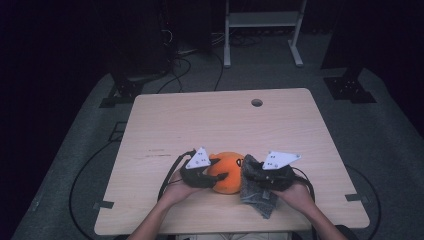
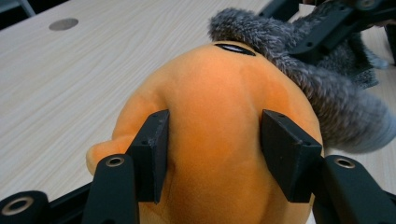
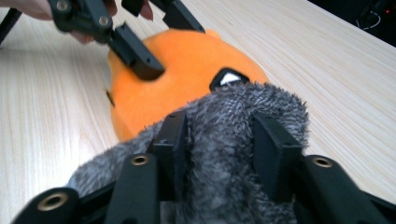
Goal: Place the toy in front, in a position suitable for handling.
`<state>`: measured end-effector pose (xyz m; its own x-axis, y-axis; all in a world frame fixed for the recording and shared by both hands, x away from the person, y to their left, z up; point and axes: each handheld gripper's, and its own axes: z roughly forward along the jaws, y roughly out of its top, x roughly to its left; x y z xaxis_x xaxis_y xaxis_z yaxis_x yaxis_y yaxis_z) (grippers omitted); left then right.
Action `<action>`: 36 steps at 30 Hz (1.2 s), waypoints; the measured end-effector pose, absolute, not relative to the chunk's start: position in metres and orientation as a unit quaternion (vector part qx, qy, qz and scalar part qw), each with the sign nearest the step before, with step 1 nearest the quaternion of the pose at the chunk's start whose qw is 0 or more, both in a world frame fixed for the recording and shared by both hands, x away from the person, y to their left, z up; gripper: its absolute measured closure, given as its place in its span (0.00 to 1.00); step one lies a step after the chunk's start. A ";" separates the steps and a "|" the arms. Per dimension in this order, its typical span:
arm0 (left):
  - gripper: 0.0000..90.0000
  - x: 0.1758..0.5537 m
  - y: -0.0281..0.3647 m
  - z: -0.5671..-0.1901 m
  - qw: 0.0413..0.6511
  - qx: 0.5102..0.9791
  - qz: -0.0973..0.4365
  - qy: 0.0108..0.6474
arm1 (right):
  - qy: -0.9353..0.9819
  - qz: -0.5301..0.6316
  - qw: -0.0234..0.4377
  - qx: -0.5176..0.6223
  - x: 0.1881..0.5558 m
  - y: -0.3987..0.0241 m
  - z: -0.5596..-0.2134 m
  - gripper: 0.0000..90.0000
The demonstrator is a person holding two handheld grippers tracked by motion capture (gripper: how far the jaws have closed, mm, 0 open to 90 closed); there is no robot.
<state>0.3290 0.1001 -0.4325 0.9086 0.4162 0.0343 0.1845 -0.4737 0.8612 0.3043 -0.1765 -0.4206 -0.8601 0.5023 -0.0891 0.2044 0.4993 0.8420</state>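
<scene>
Jaws pinch orange plush [image 2: 219, 140], grey cloth [image 3: 224, 154]

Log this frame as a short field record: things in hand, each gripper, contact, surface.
held things: orange plush toy; grey fuzzy cloth
left gripper: jaws pressed on the toy's sides
right gripper: jaws around a fold of the cloth; grip not certain
contact: cloth touches the toy's top
surface: light wooden table, near edge

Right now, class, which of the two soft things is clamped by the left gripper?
The orange plush toy, round and smooth, in the left gripper; the grey fuzzy cloth isn't.
</scene>
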 end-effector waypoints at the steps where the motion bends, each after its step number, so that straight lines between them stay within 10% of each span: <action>1: 0.49 0.330 0.102 -0.433 0.482 0.849 0.115 0.181 | 0.850 0.455 0.164 0.208 0.304 -0.176 -0.421 0.77; 5: 0.49 0.336 0.106 -0.434 0.490 0.843 0.097 0.200 | 0.849 0.456 0.151 0.219 0.308 -0.185 -0.428 0.90; 36: 0.51 0.336 0.092 -0.434 0.490 0.838 0.109 0.217 | 0.854 0.458 0.174 0.171 0.285 -0.166 -0.413 0.90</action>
<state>0.3364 0.0923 -0.4341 0.8824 0.4695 -0.0292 0.2559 -0.4270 0.8673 0.2846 -0.1659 -0.4128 -0.8805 0.4527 -0.1410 0.1329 0.5212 0.8431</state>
